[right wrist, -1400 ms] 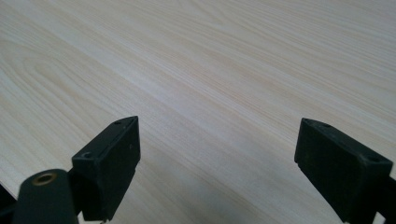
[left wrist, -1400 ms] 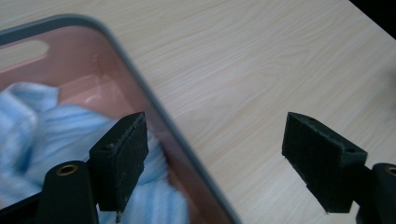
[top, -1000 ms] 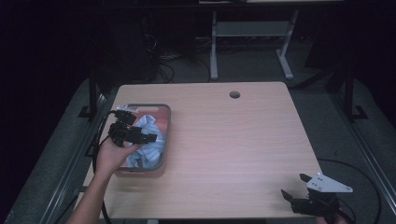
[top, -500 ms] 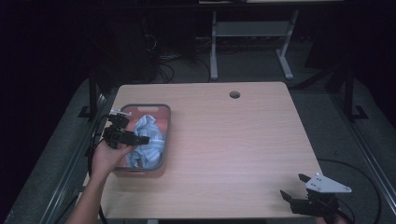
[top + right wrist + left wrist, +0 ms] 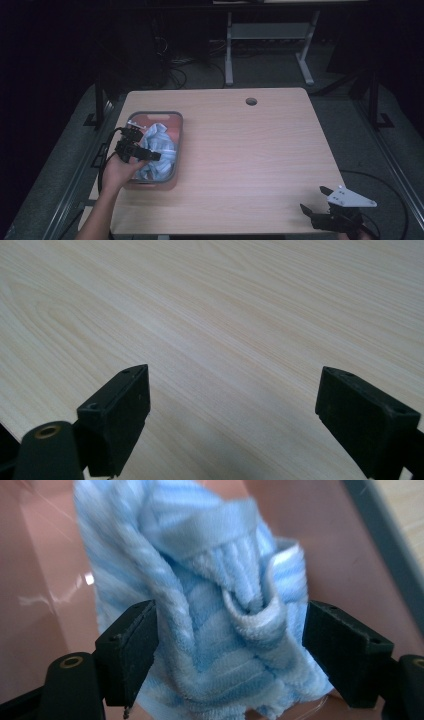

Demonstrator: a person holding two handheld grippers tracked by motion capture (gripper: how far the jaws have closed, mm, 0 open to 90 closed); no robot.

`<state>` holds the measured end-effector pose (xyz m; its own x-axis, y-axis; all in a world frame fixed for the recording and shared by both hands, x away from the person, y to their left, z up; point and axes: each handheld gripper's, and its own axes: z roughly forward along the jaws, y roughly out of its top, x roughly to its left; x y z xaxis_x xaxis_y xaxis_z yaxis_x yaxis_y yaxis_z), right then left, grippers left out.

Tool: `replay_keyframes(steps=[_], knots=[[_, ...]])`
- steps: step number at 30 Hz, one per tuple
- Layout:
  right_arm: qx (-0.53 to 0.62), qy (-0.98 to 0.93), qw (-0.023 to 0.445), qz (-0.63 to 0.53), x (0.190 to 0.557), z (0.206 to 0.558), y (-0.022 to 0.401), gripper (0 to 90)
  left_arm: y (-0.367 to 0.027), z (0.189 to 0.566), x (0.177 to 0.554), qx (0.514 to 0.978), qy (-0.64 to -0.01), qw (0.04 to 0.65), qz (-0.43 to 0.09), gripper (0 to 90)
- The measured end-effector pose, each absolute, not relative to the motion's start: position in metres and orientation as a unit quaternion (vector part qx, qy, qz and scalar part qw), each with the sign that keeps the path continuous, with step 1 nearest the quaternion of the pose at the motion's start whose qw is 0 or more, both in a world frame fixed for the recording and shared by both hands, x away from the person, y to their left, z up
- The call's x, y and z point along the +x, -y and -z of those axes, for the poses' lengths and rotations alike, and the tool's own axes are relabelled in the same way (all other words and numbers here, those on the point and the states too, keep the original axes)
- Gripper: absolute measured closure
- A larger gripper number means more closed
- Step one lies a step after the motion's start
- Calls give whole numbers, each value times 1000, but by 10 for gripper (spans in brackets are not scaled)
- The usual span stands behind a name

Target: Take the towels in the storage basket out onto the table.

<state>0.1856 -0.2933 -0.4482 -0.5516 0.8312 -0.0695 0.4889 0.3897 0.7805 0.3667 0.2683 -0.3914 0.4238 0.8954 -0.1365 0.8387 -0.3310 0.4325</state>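
Observation:
A crumpled light-blue striped towel (image 5: 161,142) lies in a grey-rimmed tray (image 5: 179,131) with a pink floor, at the table's left side. My left gripper (image 5: 147,150) hovers low over the tray's near-left part, held by a hand coming in from below. In the left gripper view the left gripper (image 5: 235,655) is open, and the bunched towel (image 5: 215,630) sits between its jaws, brushing the left one. My right gripper (image 5: 312,198) stands open at the table's near-right corner. In the right gripper view the right gripper (image 5: 235,415) has only bare wood between its jaws.
The light wooden table (image 5: 250,155) has a round cable hole (image 5: 251,101) near its far edge. A white desk frame (image 5: 267,35) and loose cables (image 5: 175,62) stand on the dark floor behind. Black cables trail from both grippers.
My left gripper has shifted slightly toward the near edge above the tray, staying open around the towel. The right gripper has barely moved.

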Motion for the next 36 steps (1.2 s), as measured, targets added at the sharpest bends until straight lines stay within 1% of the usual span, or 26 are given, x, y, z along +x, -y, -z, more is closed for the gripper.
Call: replay_keyframes(steps=[2,5,7,8,14,17,23,26,29,32,36], knots=[[413,-800,232,-368,186,448,293,137,-268,393,368,816,-531,220,-63,230],[412,-801,232,-369,185,448,293,137,-265,399,371,822,-533,192,-57,250],[411,-801,231,-369,185,448,293,137,-265,401,372,821,-534,193,-53,251],[411,-801,232,-367,186,448,293,137,-263,404,373,824,-533,182,-54,273],[412,-801,231,-369,185,448,293,137,-257,408,377,833,-530,152,-44,326],[409,-802,231,-370,185,448,291,137,-254,410,380,840,-524,133,-47,370],[409,-802,231,-370,185,448,291,137,-251,411,384,847,-516,116,-46,453],[406,-803,233,-369,186,448,292,136,-250,412,385,845,-521,113,-43,534],[407,-802,233,-371,185,448,292,137,-250,411,386,844,-523,107,-48,589],[407,-802,231,-371,185,448,292,137,-247,408,384,842,-524,113,-68,613],[410,-798,232,-376,184,447,293,137,-255,402,380,829,-536,145,-64,638]])
